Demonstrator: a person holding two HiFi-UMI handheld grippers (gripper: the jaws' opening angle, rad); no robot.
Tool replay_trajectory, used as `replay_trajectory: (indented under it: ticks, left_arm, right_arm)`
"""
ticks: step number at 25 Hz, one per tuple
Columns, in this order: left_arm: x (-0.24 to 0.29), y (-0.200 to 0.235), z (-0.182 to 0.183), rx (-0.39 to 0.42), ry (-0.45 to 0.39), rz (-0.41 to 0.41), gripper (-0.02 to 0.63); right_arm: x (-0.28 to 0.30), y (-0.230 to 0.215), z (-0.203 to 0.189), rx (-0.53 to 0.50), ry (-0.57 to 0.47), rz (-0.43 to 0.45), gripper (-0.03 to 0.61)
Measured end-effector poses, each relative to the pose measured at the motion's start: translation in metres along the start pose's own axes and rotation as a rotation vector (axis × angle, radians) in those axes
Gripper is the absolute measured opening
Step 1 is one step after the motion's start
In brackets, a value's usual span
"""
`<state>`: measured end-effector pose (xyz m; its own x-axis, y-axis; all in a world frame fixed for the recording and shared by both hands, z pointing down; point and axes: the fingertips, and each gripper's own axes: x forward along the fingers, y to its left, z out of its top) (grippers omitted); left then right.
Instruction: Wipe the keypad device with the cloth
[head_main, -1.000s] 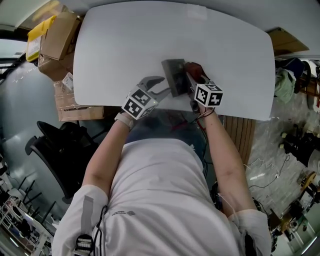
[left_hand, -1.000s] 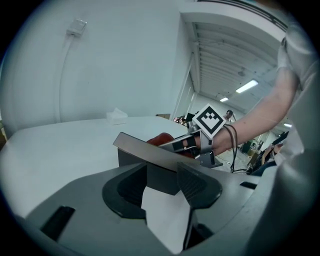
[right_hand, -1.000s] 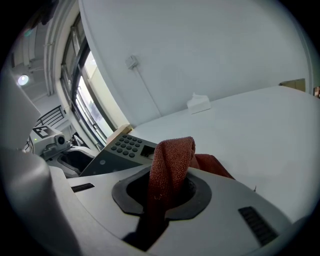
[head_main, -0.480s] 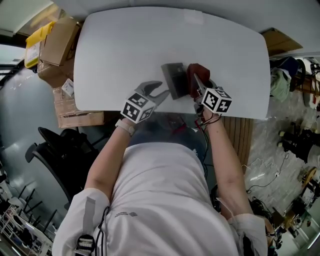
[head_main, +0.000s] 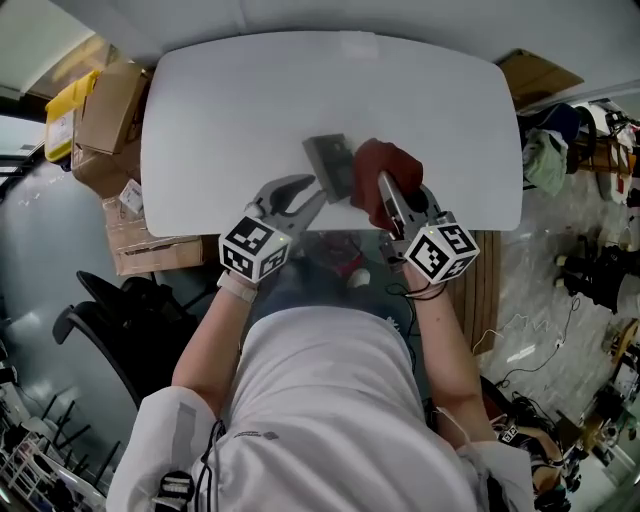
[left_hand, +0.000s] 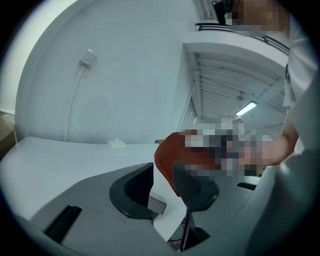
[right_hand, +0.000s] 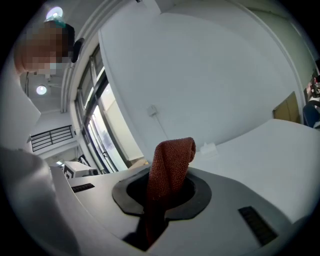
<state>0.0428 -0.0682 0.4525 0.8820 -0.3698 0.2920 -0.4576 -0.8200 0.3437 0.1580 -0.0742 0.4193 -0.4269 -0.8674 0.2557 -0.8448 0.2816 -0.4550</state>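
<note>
Over the desk (head_main: 220, 110), right gripper (head_main: 386, 192) jaws clench red cloth (head_main: 385, 162); left gripper (head_main: 306, 190) jaws, just narrowing, stand released, empty, beside keypad device (head_main: 328, 160).

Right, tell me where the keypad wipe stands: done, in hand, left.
Done: the red cloth is picked up and clamped in the right gripper. In hand: the cloth is held just right of the grey keypad device, which lies on the white table. It is not over the device's face. Left: the wiping itself. Nothing here shows whether any pass has been made.
</note>
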Motion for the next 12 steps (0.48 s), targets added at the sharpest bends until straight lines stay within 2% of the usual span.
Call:
replay_trajectory:
  ticks: [3,6,9,12]
  left_arm:
    - [-0.007,-0.03,0.024,0.026,-0.072,0.013,0.123]
    - [-0.017,-0.064,0.041,0.056,-0.133,0.06,0.115]
    - [-0.027,-0.104,0.048,0.069,-0.187,0.11,0.11]
    - [-0.038,-0.141,0.046,0.076,-0.224,0.163,0.109]
  right_arm:
    - [-0.029,0.02,0.008,-0.015,-0.016,0.055,0.054]
    - [-0.057,0.038,0.014,-0.037,-0.027,0.126,0.054]
    - [-0.088,0.056,0.019,-0.112,-0.026,0.187,0.054]
    - [-0.121,0.068,0.018,-0.127,-0.04,0.244,0.054]
